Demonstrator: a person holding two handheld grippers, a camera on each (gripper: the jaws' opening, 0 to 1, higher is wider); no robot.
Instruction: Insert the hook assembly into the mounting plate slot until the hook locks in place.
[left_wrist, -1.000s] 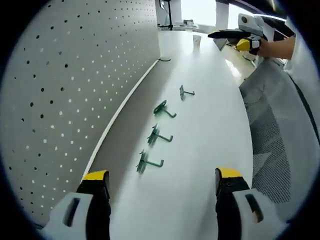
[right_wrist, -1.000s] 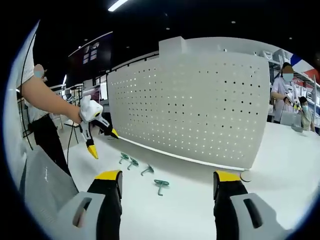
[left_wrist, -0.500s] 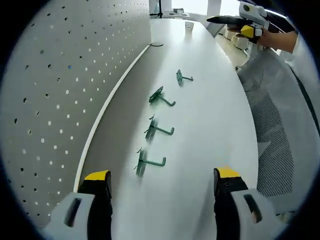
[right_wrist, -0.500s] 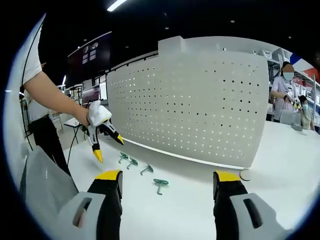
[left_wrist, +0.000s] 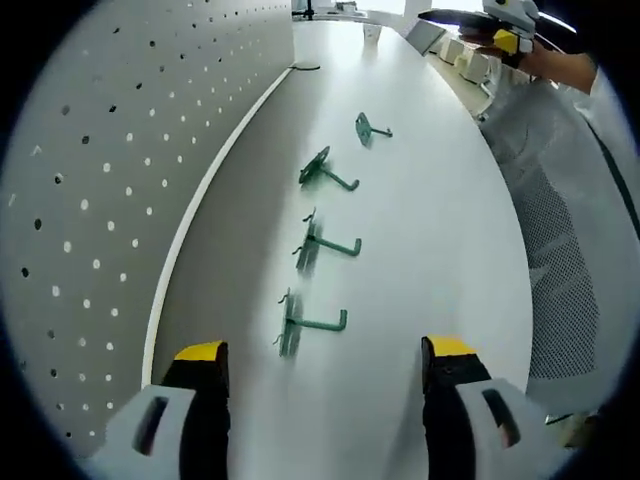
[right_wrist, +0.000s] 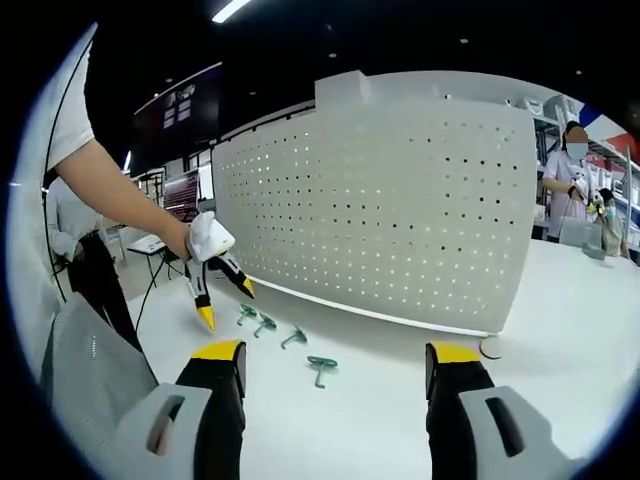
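— Fingers? 
— The left gripper (left_wrist: 322, 362) was seen with its yellow-tipped jaws spread wide, nothing held; the right gripper (right_wrist: 330, 368) likewise stood apart and empty.

— And the hooks? 
— Four green hooks were noted in a row on the white table (left_wrist: 430, 230), beside the pegboard (left_wrist: 90, 160). The nearest hook (left_wrist: 305, 322) lay just ahead of the left jaws; the second hook (left_wrist: 322, 244), third hook (left_wrist: 324, 174) and farthest hook (left_wrist: 368, 128) lay beyond. None was hung on the board.
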